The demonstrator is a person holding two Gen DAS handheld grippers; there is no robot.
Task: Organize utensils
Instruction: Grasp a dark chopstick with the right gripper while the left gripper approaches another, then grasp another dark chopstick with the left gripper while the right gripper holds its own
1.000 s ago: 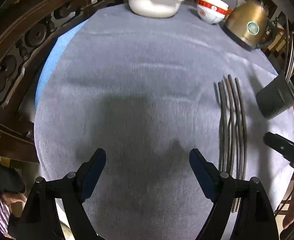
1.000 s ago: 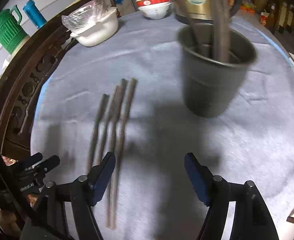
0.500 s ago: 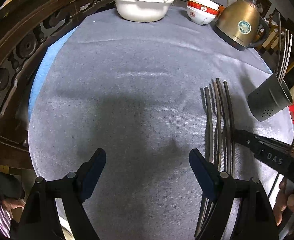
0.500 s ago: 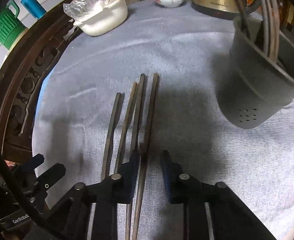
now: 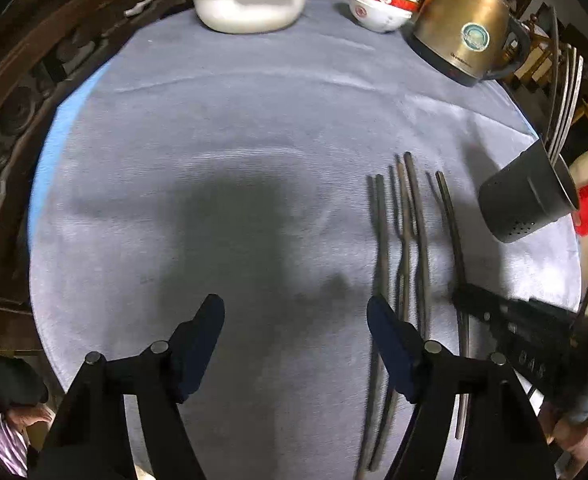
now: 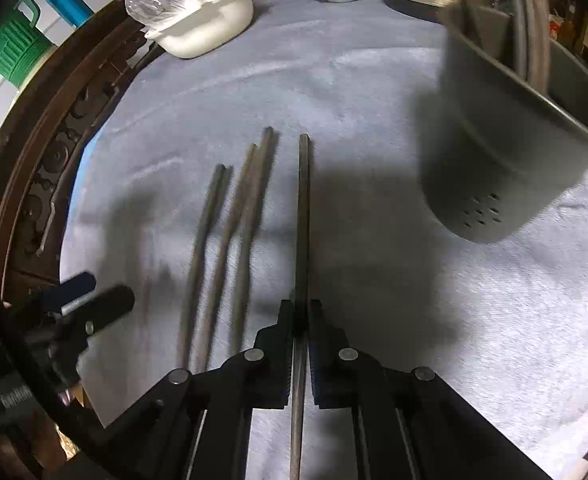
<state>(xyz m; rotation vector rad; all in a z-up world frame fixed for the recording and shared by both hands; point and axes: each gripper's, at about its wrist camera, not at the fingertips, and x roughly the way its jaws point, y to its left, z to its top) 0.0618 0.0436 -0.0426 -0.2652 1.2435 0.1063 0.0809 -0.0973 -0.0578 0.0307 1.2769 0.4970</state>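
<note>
- The right gripper (image 6: 302,314) has its jaws closed on a single chopstick (image 6: 304,216), pinching it partway along its length; the far tip points out in front and the near end runs back under the tool.
- That chopstick lies a little apart from the three other chopsticks (image 6: 229,248), which rest side by side on the grey cloth (image 6: 374,92) that covers the table.
- The left gripper (image 5: 296,316) hovers above bare cloth just beside the loose sticks; its jaws are closing with nothing between them.
- The dark utensil holder (image 6: 506,168) stands near, off to the right of the held stick, with several long utensils already upright in it.
- Judged from its look, the chopstick is thin, stiff, light and probably smooth metal, so it may swivel or slip in a narrow pinch; a hold nearer the middle should keep it from tipping.
- The holder looks light enough to tip if a stick knocks its rim, so the tip likely wants to go in steeply and from above.
- A white bowl (image 5: 249,4) and a brass kettle (image 5: 466,36) sit at the far edge, well apart from the work.
</note>
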